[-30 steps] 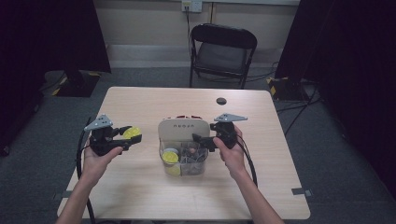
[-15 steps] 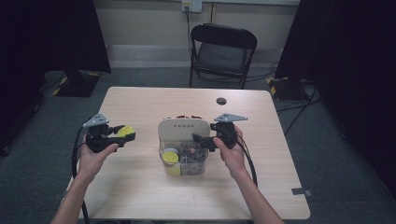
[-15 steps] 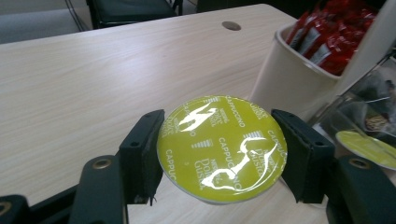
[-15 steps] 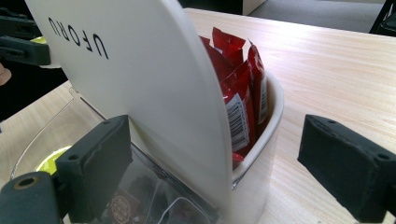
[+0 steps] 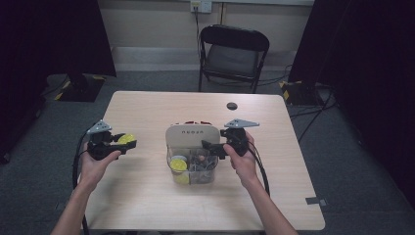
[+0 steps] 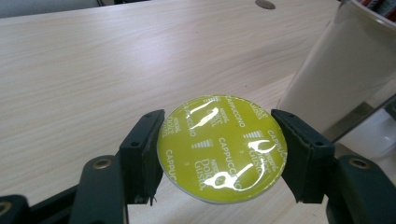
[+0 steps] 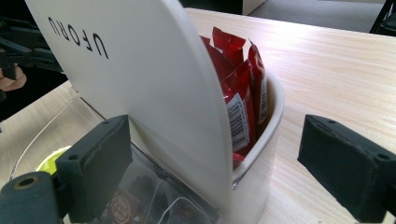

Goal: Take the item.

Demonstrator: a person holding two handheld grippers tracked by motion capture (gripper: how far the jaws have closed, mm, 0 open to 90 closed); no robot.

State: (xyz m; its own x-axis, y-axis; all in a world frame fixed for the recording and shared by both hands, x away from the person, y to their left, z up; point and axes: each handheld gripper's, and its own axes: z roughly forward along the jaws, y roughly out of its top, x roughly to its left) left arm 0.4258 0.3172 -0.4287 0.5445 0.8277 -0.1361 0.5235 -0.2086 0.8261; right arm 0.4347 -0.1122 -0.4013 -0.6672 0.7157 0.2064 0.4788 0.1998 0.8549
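Note:
My left gripper (image 5: pixel 128 142) is shut on a yellow-green coffee capsule (image 5: pixel 126 138), held flat over the left part of the table. In the left gripper view the black pads (image 6: pixel 142 156) press on both sides of the capsule's foil lid (image 6: pixel 222 147), printed "Cappuccino". At the table's middle stands a white organiser (image 5: pixel 191 134) with a clear front compartment (image 5: pixel 193 171) that holds another yellow capsule (image 5: pixel 178 164). My right gripper (image 5: pixel 205 146) is open at the organiser's right side. Its jaws stand wide on either side of the white panel (image 7: pixel 140 70), with red sachets (image 7: pixel 238 93) behind it.
A small black round piece (image 5: pixel 231 105) lies on the table's far side. A black folding chair (image 5: pixel 234 54) stands beyond the table. The organiser's white wall (image 6: pixel 336 79) rises to the right of the held capsule. Bare tabletop (image 5: pixel 147 196) lies between my forearms.
My left gripper has carried the capsule leftward, away from the organiser, and a little lower. The right gripper has kept still.

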